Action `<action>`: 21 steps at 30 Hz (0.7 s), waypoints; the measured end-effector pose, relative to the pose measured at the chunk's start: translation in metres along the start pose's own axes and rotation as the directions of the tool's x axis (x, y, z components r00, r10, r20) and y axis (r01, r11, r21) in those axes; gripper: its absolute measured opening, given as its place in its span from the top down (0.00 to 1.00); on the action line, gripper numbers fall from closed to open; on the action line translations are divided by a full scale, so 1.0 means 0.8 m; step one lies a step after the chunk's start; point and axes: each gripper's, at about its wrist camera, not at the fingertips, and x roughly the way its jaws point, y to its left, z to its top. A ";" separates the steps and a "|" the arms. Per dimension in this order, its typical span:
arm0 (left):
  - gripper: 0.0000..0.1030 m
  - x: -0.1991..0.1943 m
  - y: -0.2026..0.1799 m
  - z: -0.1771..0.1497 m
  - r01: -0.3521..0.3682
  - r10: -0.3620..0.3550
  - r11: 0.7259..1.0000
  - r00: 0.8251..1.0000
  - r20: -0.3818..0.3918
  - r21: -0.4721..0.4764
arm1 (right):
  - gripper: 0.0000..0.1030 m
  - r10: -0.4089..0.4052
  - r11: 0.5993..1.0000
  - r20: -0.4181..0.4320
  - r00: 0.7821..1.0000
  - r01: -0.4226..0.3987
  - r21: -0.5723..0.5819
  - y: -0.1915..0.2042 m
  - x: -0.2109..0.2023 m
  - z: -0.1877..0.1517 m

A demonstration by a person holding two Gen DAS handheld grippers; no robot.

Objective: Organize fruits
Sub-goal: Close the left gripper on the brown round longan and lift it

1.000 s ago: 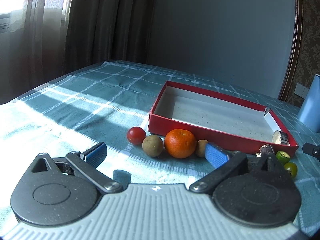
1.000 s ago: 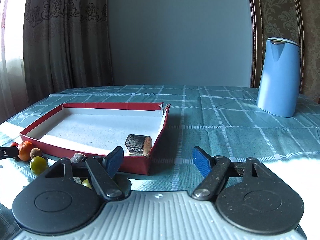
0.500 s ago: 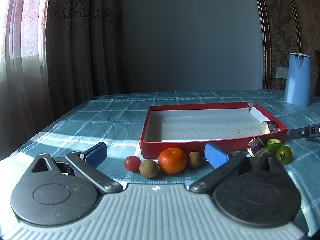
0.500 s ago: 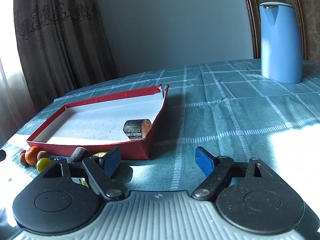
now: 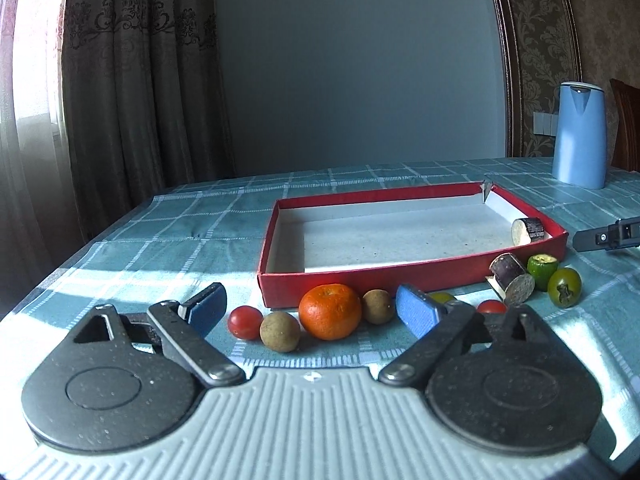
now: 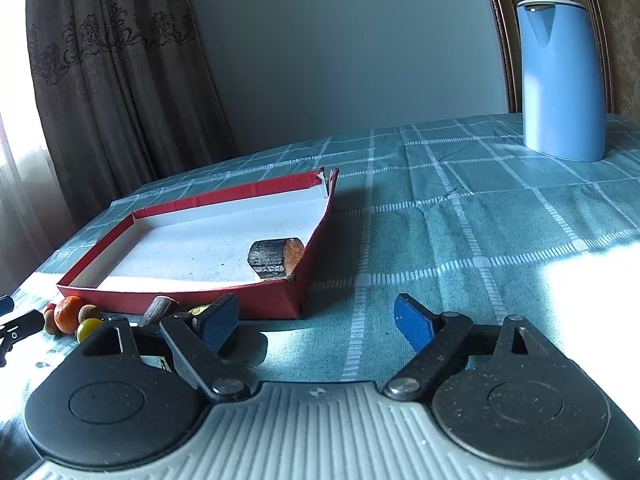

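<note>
A red box (image 5: 400,276) with a white floor holds one dark cut piece (image 5: 528,231) in its near right corner. In front of it lie a cherry tomato (image 5: 244,322), two brown round fruits (image 5: 280,332), an orange (image 5: 330,312), another dark cut piece (image 5: 512,284) and two green fruits (image 5: 564,286). My left gripper (image 5: 312,312) hovers just short of the orange, its jaws closing, pads touching nothing. My right gripper (image 6: 316,322) is by the box's corner (image 6: 296,300), its jaws opening over bare cloth.
A tall blue jug (image 6: 560,80) stands at the far right of the checked teal tablecloth (image 6: 460,220). Curtains hang behind the table on the left. The right gripper's tip (image 5: 604,236) shows at the right edge of the left wrist view.
The left wrist view has rolled from tilted to level, and its pads stand slightly closer together. The right wrist view has tilted, and its pads have spread a little wider.
</note>
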 end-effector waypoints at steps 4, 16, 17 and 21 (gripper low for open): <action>0.16 0.004 0.017 -0.001 0.005 -0.005 0.999 1.000 -0.011 0.032 | 0.17 0.004 1.000 0.000 1.000 -0.004 0.007 -0.001 0.000 0.000; 0.61 0.036 0.033 -0.007 0.024 -0.023 1.000 0.983 -0.181 0.005 | 0.17 0.004 1.000 -0.009 1.000 -0.004 0.001 0.000 0.003 0.000; 0.61 0.037 0.033 -0.007 0.023 -0.022 1.000 0.982 -0.187 0.006 | 0.17 0.004 1.000 -0.009 1.000 -0.004 0.001 0.000 0.002 0.000; 0.65 0.042 0.029 -0.006 0.040 -0.037 0.999 0.979 -0.199 0.006 | 0.17 0.005 1.000 -0.007 1.000 -0.005 0.001 -0.001 0.003 -0.001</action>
